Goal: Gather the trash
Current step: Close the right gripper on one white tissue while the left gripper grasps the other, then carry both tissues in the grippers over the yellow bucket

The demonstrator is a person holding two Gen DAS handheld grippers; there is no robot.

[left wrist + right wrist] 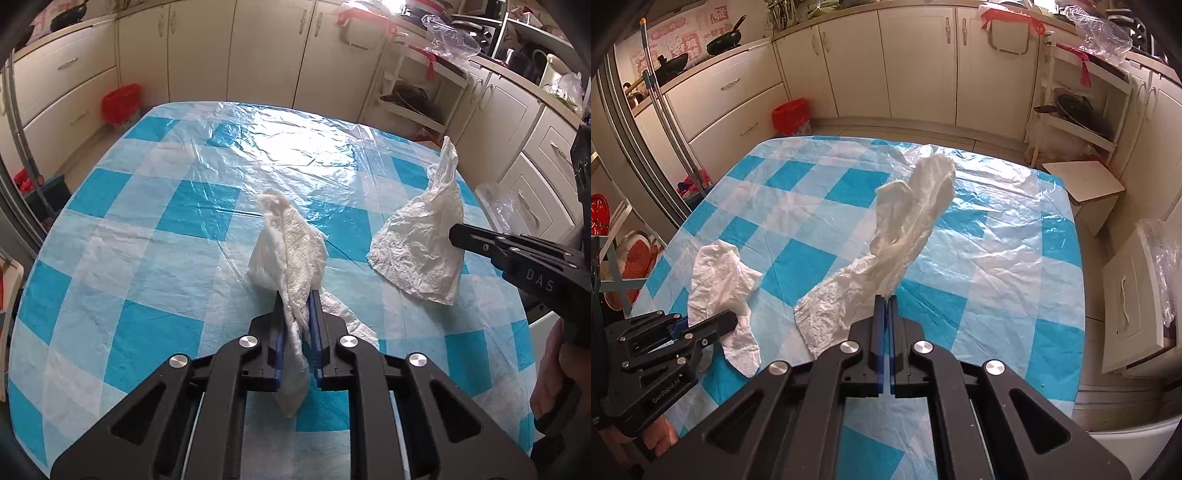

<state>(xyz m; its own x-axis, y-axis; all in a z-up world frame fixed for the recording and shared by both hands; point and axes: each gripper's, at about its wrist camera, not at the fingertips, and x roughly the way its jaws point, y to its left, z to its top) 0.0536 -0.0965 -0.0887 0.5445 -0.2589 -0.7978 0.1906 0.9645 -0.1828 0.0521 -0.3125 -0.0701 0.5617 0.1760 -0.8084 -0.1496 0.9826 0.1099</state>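
Note:
My left gripper (297, 295) is shut on a white crumpled paper towel (291, 243), which stands up between the blue pads and hangs down behind them. It also shows in the right wrist view (720, 280), held by the left gripper (733, 319) at the left. My right gripper (885, 298) is shut on a thin white crumpled tissue sheet (908, 221), lifted above the checked tablecloth (997, 288). In the left wrist view the right gripper (456, 234) holds that sheet (424, 236) at the right.
A blue-and-white checked tablecloth (147, 258) under clear plastic covers the table. A red-lined bin (790, 116) stands on the floor beyond the far edge, also in the left wrist view (122, 103). Cabinets ring the room. A small stool (1082, 181) and white drawer unit (1134, 295) stand at the right.

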